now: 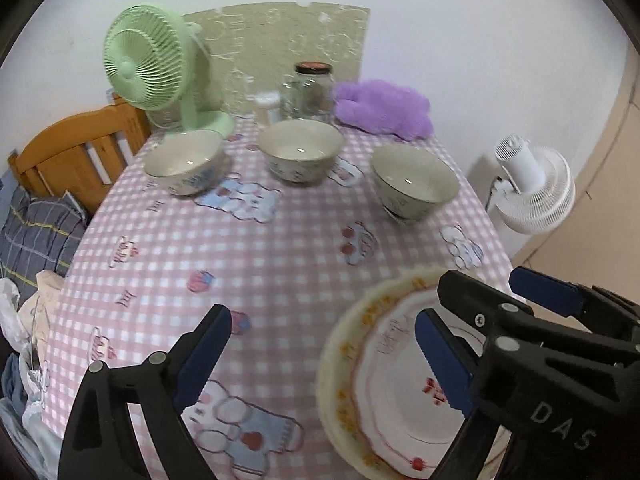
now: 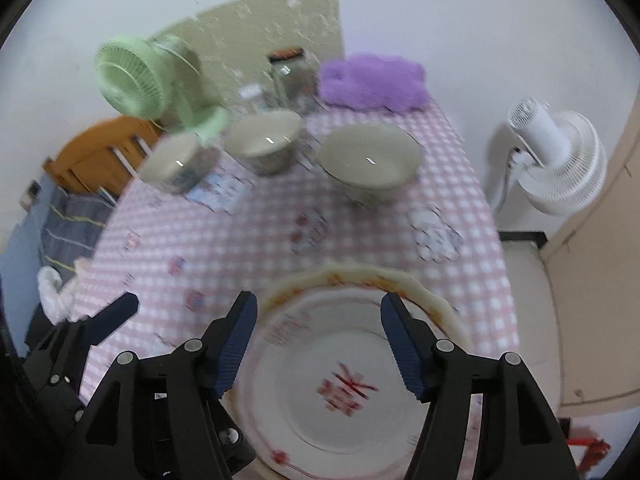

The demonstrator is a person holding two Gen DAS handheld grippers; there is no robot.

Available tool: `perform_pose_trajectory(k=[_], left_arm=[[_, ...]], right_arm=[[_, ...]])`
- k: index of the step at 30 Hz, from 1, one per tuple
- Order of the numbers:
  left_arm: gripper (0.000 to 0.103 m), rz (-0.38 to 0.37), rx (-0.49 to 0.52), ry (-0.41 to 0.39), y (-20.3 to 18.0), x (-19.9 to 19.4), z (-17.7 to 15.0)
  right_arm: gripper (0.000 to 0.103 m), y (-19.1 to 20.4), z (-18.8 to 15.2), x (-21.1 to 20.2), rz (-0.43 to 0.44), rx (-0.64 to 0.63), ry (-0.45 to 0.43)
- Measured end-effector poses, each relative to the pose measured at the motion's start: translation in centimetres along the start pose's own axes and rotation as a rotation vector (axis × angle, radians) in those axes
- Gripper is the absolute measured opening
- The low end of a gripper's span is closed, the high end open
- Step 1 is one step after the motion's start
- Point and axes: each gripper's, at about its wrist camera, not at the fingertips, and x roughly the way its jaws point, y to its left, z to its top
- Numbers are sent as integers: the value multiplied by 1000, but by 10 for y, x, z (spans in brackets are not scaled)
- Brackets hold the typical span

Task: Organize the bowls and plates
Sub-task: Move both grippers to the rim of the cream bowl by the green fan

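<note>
Plates (image 2: 340,380) stacked on table (image 1: 260,264) — both grippers' fingers (image 2: 236,348) released, grasping nothing.

Left gripper (image 1: 323,314): bottom centre of the left wrist view, pointing steeply downward.
Left jaws: wide apart, blue ribbed pads facing each other across a broad gap, gripping nothing.
Left fingers: black, one rising from the lower left of the frame, the other from the lower right.
Right gripper (image 2: 319,300): bottom centre of the right wrist view, tilted steeply downward.
Right jaws: parted, narrower than the left pair, pads not pressing on anything.
Cross-view, right gripper: seen at the right edge of the left wrist view, just beside the left one.
Cross-view, left gripper: lower left corner of the right wrist view, one blue pad showing.
Image quality: right wrist view blurred.
</note>
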Motion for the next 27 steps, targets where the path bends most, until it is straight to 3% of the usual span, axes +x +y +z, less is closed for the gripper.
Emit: perform_pose_trajectory(k=[6,10,15,27], left_arm=[[87,20,-12,-23,38,-4,20],[85,52,-9,-38,62,-1,30],[82,39,-3,-34,92,5,39],[78,38,-16,-9,156,45,69]], right_arm=[[68,34,20,6,23,2,-4],[68,62,30,8,4,-20,-30],[68,95,39,16,-31,-14,-47],[68,156,63,61,-62,3,-70]])
